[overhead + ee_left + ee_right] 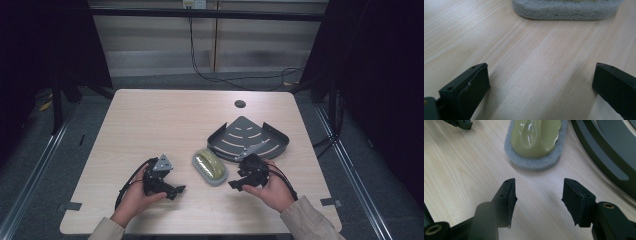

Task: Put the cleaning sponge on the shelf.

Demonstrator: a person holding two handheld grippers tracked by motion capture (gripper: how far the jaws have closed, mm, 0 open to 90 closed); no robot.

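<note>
A yellow-green oval sponge with a grey scouring base (210,167) lies flat near the front of the pale wooden desk (165,120). It is the landmark here. Left of the sponge, the person's left hand (137,197) holds the left claw (176,190) low over the desk, jaws spread wide and holding nothing. Right of the sponge, the right hand (274,191) holds the right claw (239,183), jaws partly apart, also holding nothing, aimed at the sponge. There are two claws, one sponge, and one dark grey fan-shaped metal corner rack (248,138), just behind and right of the sponge. Bare desk extends left of and behind the sponge to the desk edges.
</note>
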